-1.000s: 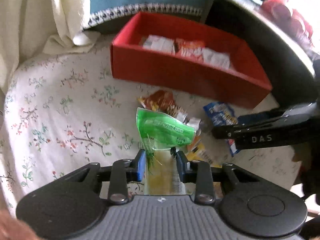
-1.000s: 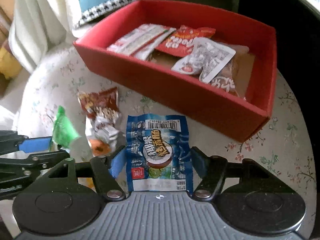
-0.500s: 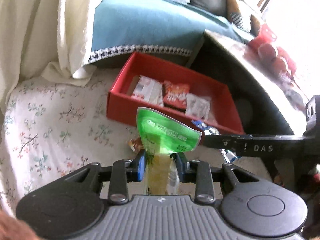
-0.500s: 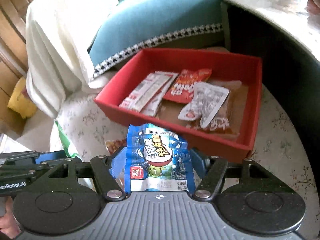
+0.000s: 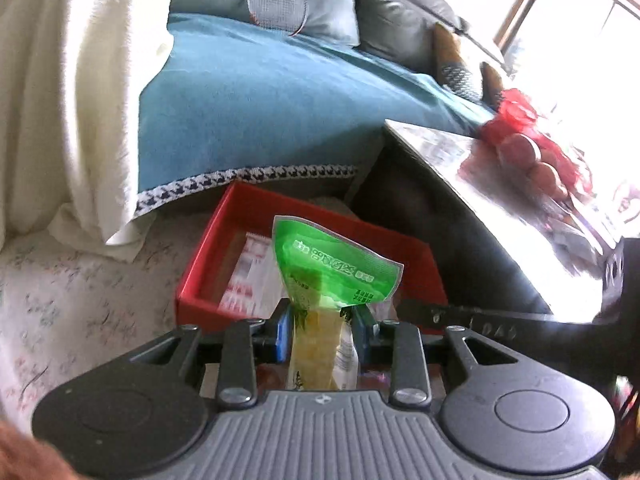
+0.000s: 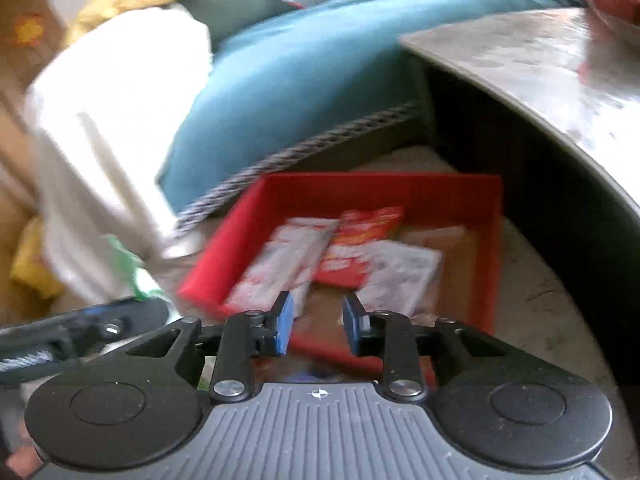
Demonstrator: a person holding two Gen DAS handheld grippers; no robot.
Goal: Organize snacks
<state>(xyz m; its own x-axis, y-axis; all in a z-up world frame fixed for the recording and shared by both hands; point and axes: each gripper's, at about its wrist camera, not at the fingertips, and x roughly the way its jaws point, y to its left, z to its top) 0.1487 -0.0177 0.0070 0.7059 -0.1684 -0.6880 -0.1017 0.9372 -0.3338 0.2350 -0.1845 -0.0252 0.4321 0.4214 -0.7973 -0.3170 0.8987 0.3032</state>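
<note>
The green snack packet (image 5: pixel 332 268) is in the middle of the left wrist picture, low down. The left gripper (image 5: pixel 320 320) has its two blue fingers clamped on the packet's yellow lower part. The green top sticks up above the fingers and flops over to the right. It shows in front of the red box (image 5: pixel 248 200), and I cannot tell how high above the box it is.

The red box sits just past the packet, in the middle of the frame. A white packet with red print (image 5: pixel 244 276) lies inside it on the left.

In the right wrick picture the box sits in the middle too. In it lie a long white packet (image 6: pixel 280 268), a red packet (image 6: pixel 360 244) and another white packet (image 6: pixel 400 272). They are blurry.

The right gripper (image 6: pixel 318 316) is low in the middle, in front of the box. Its fingers have just been closing. They are pulled in close with only a small gap, and nothing is between them.

A flowery cloth (image 5: pixel 80 300) lies under the box on the lower left. A blue blanket (image 5: pixel 260 112) fills the upper middle. A white cloth (image 5: pixel 60 100) hangs on the left. A shiny grey table top (image 5: pixel 480 184) is on the right, with red round things (image 5: pixel 528 148) on it.
</note>
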